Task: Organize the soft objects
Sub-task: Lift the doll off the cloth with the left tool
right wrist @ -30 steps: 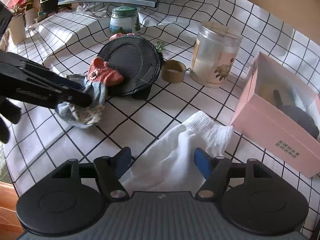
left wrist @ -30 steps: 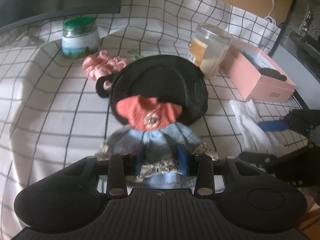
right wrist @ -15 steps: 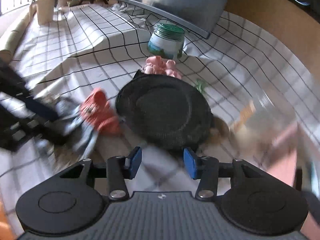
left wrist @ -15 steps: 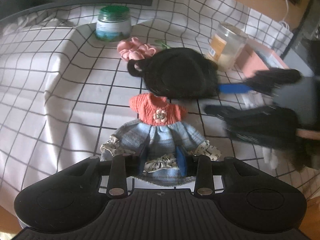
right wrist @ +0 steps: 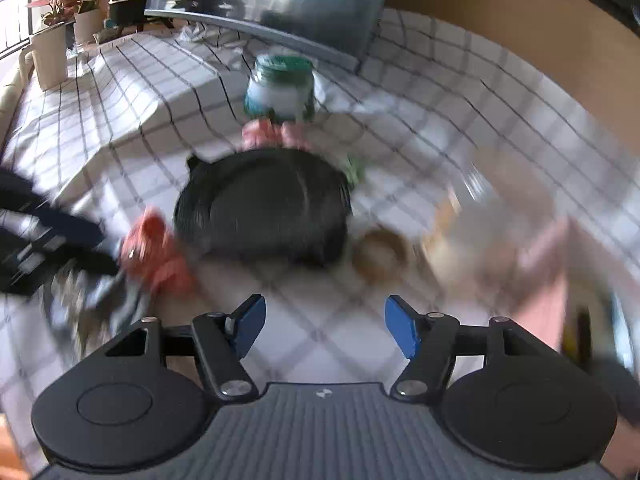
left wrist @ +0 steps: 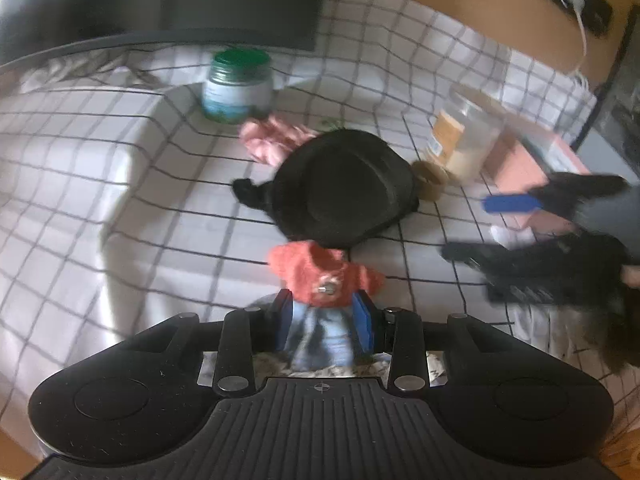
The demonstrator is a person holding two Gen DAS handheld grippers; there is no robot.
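Note:
My left gripper [left wrist: 323, 327] is shut on the blue skirt of a small doll dress [left wrist: 324, 276] with an orange knitted top, held just above the checked cloth. The dress also shows in the right wrist view [right wrist: 154, 254], at the left, held by the left gripper. A black round hat [left wrist: 344, 188] lies behind it, also seen in the right wrist view [right wrist: 264, 208]. A pink scrunchie [left wrist: 272, 142] lies beyond the hat. My right gripper [right wrist: 325, 328] is open and empty, in front of the hat; it shows at the right of the left wrist view [left wrist: 472, 226].
A green-lidded jar [left wrist: 236, 84] stands at the back. A clear jar [left wrist: 464, 136], a small brown ring [left wrist: 430, 176] and a pink box [left wrist: 532, 160] stand at the right. A white cloth [left wrist: 532, 320] lies under the right gripper. A monitor [right wrist: 260, 4] stands behind.
My left gripper has lifted the doll dress and taken it deeper between the fingers. My right gripper has left the white cloth, swung toward the hat and opened wider.

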